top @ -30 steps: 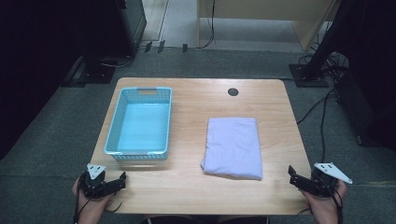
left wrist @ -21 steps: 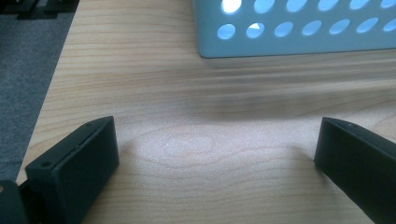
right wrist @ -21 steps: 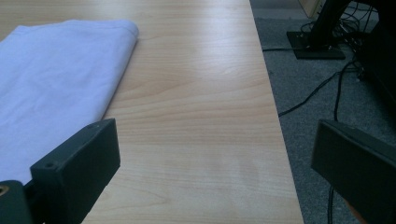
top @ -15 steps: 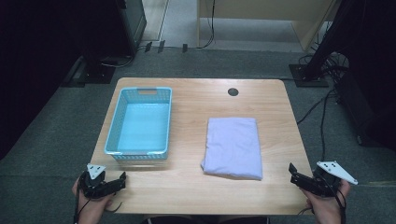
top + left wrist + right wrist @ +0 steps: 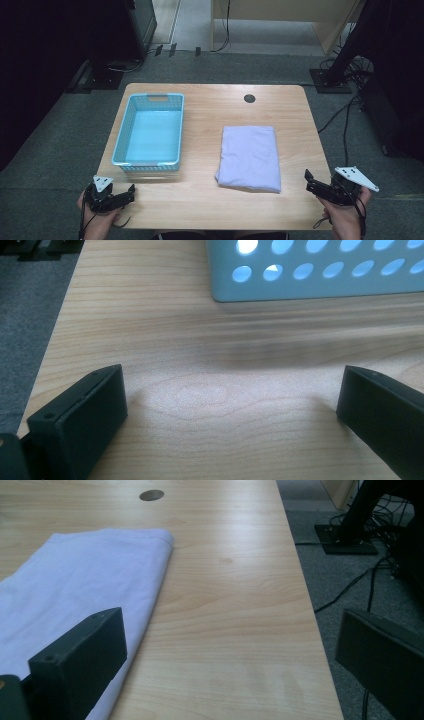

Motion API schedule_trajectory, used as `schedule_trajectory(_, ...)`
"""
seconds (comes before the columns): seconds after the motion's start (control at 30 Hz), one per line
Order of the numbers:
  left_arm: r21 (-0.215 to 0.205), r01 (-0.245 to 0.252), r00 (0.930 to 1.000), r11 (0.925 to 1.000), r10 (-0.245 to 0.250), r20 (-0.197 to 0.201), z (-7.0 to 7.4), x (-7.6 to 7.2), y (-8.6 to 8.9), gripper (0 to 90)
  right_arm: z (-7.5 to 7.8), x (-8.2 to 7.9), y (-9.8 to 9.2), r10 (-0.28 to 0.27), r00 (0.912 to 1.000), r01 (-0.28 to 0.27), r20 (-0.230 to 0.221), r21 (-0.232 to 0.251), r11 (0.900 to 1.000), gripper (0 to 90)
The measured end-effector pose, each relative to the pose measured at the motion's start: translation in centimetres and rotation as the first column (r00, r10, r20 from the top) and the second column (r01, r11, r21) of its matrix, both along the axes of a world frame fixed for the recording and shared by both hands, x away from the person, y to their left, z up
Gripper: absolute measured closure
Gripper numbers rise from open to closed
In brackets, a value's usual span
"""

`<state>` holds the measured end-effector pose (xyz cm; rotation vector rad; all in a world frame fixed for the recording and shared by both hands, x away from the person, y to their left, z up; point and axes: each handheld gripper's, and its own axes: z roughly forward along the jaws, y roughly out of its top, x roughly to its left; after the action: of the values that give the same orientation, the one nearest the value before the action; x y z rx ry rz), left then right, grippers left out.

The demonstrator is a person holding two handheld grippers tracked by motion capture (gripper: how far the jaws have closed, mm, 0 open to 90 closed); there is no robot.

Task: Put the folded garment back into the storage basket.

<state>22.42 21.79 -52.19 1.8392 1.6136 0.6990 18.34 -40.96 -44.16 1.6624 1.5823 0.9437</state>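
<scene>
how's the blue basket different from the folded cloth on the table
The basket is light blue, rigid, with raised perforated walls and an open top; the folded cloth is pale lavender, soft and lies flat. The basket sits on the table's left half, nearer the left gripper; the cloth lies on the right half, nearer the right gripper. Both are roughly rectangular, lengthwise front to back, and untouched by either gripper.

My light wood surface (image 5: 210,200), with rounded corners and a dark round cable hole (image 5: 249,98) near its far edge, stands on grey carpet (image 5: 60,150). Beyond it a pale wooden desk (image 5: 280,22) stands on lighter floor. A dark cabinet (image 5: 142,22) sits far left. Black cables (image 5: 345,120) and a stand base (image 5: 329,80) lie at the right.
</scene>
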Motion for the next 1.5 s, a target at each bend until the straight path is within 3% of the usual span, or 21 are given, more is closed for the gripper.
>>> schedule_trajectory(1.5,0.0,0.003,1.0,1.0,-0.003,0.001,0.0,0.0,0.0,0.0,2.6,4.2,6.8,0.069,0.9975,-0.069,0.015,0.008,0.998,0.0)
